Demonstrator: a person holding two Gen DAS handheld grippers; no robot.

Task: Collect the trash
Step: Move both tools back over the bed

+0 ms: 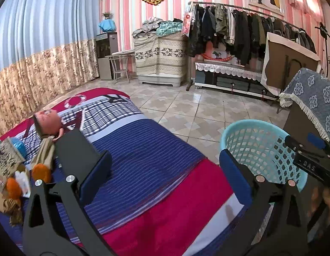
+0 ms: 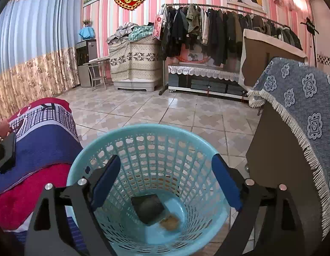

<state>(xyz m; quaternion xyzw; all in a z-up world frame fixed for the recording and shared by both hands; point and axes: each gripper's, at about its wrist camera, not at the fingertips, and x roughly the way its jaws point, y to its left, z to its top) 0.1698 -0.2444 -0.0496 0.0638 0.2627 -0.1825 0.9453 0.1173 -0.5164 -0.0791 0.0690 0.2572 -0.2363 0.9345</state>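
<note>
A light blue mesh basket (image 2: 143, 140) stands on the floor beside the bed; it also shows in the left wrist view (image 1: 250, 132). Inside it lie a dark flat packet (image 2: 149, 209) and a brownish scrap (image 2: 170, 224). My right gripper (image 2: 165, 181) is open and empty, directly above the basket's mouth. My left gripper (image 1: 165, 170) is open and empty over the striped bedspread (image 1: 147, 170). Items lie at the bed's left: orange peels (image 1: 40, 171), a tan wrapper (image 1: 44, 153), a patterned packet (image 1: 6, 160), a blue ball (image 1: 18, 146) and a doll head (image 1: 48, 122).
A cabinet draped with a blue patterned cloth (image 2: 303, 111) stands right of the basket. Across the tiled floor (image 2: 165, 111) stand a clothes rack (image 2: 218, 32), a low TV stand (image 2: 203, 79) and a covered chest (image 2: 135, 61). Curtains (image 1: 37, 53) hang left.
</note>
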